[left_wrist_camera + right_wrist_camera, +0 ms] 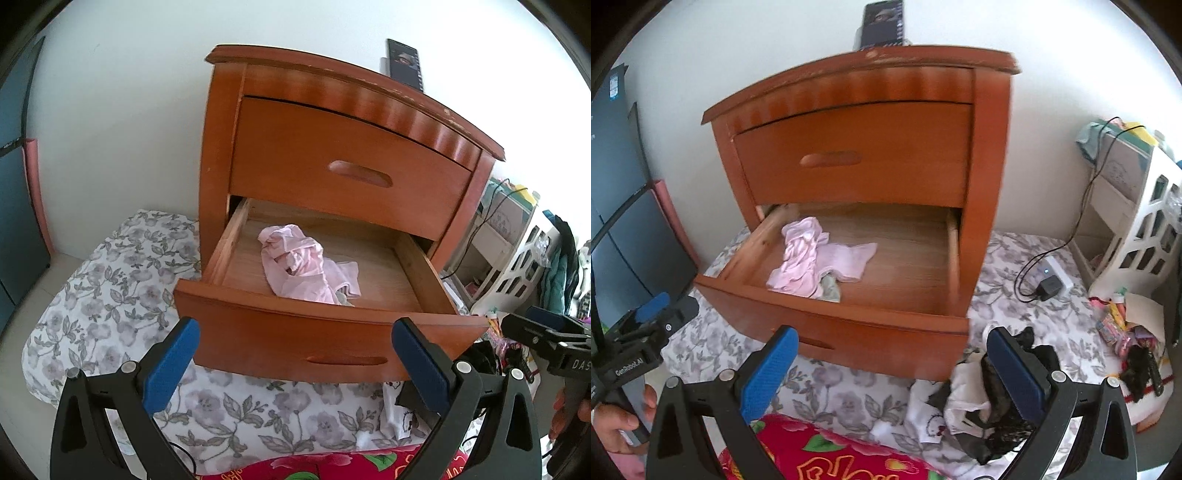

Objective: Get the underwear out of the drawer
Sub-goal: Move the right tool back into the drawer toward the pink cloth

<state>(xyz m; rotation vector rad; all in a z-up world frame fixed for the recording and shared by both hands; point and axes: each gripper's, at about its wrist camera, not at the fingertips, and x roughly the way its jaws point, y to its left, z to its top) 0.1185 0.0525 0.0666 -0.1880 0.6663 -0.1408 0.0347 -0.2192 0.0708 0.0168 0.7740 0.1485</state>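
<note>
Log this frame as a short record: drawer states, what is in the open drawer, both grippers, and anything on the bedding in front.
top drawer: shut
bottom drawer: pulled open
contents: pink underwear, crumpled, left of centre; a grey-green cloth peeks out beside it
left gripper: open, empty, in front of the drawer
right gripper: open, empty, in front of the drawer
bedding: floral sheet, with a pile of black and white clothes at the right
</note>
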